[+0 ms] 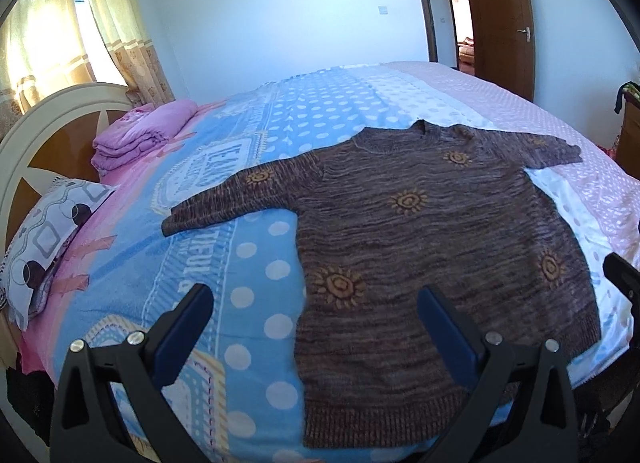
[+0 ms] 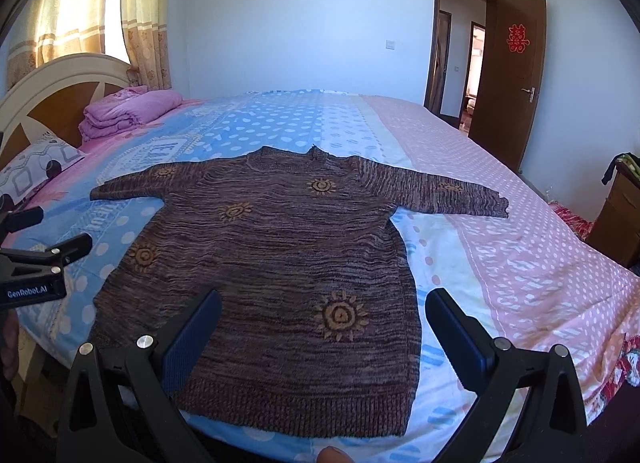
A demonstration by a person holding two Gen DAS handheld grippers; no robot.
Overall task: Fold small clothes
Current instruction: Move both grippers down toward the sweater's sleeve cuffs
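Note:
A brown knit sweater (image 1: 432, 247) with yellow sun motifs lies flat on the bed, both sleeves spread out, hem toward me. It also shows in the right wrist view (image 2: 272, 255). My left gripper (image 1: 316, 299) is open and empty, hovering above the sweater's lower left part and hem. My right gripper (image 2: 324, 303) is open and empty, hovering above the sweater's lower right part. The left gripper also shows at the left edge of the right wrist view (image 2: 48, 235), and part of the right gripper at the right edge of the left wrist view (image 1: 624, 279).
The bed (image 2: 500, 263) has a blue, white and pink dotted cover. A folded purple blanket (image 1: 140, 135) and a patterned pillow (image 1: 52, 231) lie by the headboard (image 1: 44, 131). A brown door (image 2: 508, 75) stands open at the right; a wooden cabinet (image 2: 616, 215) stands beside the bed.

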